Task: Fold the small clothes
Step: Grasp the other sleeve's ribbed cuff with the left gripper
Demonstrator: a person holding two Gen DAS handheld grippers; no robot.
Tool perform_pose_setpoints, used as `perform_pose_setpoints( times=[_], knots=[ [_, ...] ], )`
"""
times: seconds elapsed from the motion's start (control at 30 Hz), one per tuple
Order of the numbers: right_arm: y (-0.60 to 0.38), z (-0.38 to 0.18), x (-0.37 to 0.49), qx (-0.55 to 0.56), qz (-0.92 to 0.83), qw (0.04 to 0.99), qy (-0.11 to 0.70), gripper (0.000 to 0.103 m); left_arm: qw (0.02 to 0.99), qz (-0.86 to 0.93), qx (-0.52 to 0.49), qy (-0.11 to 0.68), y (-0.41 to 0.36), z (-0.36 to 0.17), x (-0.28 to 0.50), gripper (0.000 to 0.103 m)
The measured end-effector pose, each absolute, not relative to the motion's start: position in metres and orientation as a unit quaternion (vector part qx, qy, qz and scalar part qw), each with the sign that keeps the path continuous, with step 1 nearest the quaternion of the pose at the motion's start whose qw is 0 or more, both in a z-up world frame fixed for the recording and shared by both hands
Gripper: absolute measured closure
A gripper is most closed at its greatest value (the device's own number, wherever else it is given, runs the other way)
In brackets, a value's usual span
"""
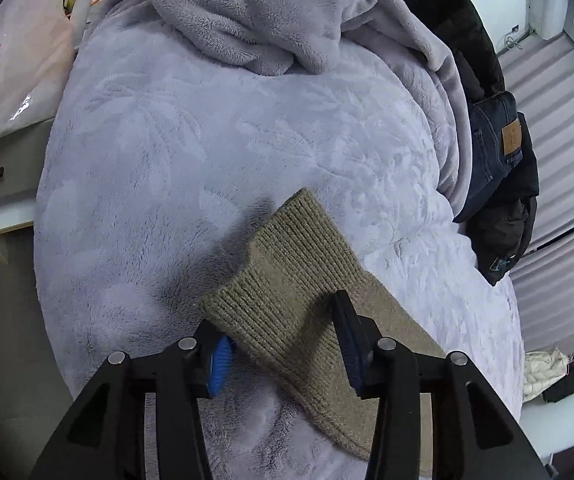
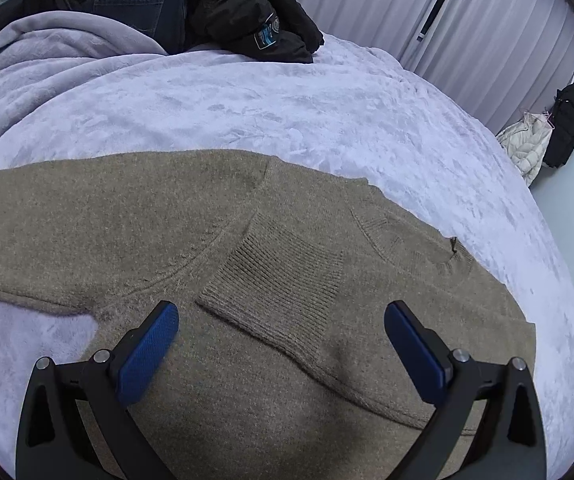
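Left gripper [image 1: 283, 340], fingers wide, straddles the sweater [image 2: 247, 360] cuff [image 1: 275, 280] for a fold; right gripper [image 2: 283, 344] hovers wide-open (nothing held) over the folded-in sleeve.

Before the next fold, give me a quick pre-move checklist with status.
1. Left tongs open, astride the ribbed cuff of the olive-brown knit sweater: ok.
2. Cuff actually pinched: not ok, pads apart.
3. Right tongs open and empty above the sweater body: ok.
4. Other sleeve's cuff already folded onto the body: ok.
5. Sweater flat on the lilac fleece blanket: ok.
6. Hem position: cannot tell, out of view.
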State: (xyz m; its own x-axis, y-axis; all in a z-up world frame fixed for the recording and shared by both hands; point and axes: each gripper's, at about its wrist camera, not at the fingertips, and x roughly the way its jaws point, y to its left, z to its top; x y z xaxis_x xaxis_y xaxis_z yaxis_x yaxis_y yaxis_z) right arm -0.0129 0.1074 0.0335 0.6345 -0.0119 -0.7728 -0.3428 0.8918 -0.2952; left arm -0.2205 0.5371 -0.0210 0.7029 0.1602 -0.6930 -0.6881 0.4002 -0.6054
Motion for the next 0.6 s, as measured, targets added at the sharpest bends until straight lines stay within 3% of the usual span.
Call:
perform_pose_setpoints(
  times=[0.03, 0.07, 0.6],
  knots=[
    [0.110, 0.035, -0.013, -0.212, 0.095, 0.879, 0.416, 0.000, 0.796, 0.268, -0.468, 0.275, 0.535, -0.017, -0.221, 0.085],
    [0.112, 0.037, -0.014, -0.211, 0.097, 0.880, 0.415, 0.000, 0.802, 0.264, -0.462, 0.274, 0.535, -0.013, -0.222, 0.090],
    [0.148, 0.038, 0.023, -0.183, 0.096, 0.879, 0.429, 0.000, 0.801, 0.233, -0.475, 0.281, 0.546, -0.010, -0.226, 0.094]
  ],
)
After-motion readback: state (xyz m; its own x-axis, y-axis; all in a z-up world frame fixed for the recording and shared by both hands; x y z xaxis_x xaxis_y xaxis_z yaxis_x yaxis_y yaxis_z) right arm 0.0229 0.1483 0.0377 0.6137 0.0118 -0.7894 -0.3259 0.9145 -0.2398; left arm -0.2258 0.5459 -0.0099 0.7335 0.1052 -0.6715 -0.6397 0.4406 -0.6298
